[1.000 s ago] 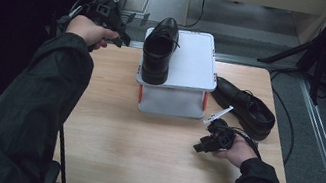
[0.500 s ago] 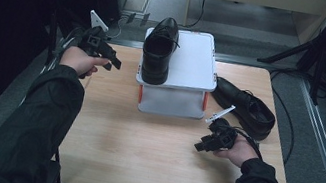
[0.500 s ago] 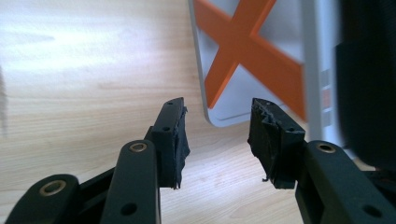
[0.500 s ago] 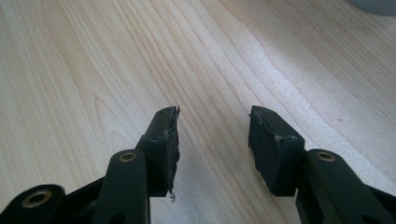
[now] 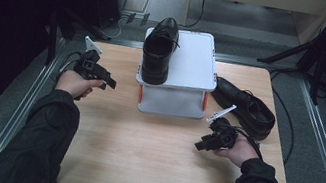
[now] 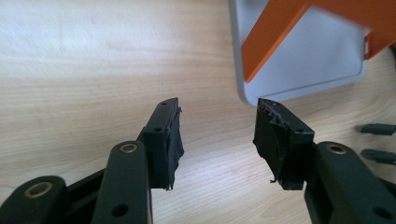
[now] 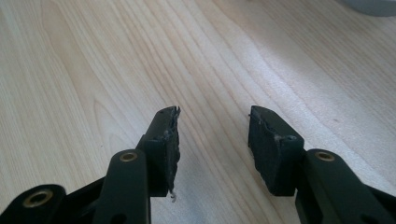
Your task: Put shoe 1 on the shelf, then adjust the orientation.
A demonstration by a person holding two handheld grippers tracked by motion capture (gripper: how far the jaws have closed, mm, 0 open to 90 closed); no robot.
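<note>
The person's left gripper hangs low over the left part of the wooden tabletop, aimed toward the white storage box with orange clips that sits at the middle of the far edge. Its fingers have just been spreading and now stand wide apart, released, with bare wood between them; in the left gripper view the box's corner lies just past the fingertips, not touching them. One black dress shoe rests on the left half of the box lid, toe pointing away from the person. Its mate lies on the tabletop just right of the box, on a slant. The right gripper sits near that second shoe, in front of it and apart from it, pointed leftward across the wood; its fingers are also spread wide with nothing between them
</note>
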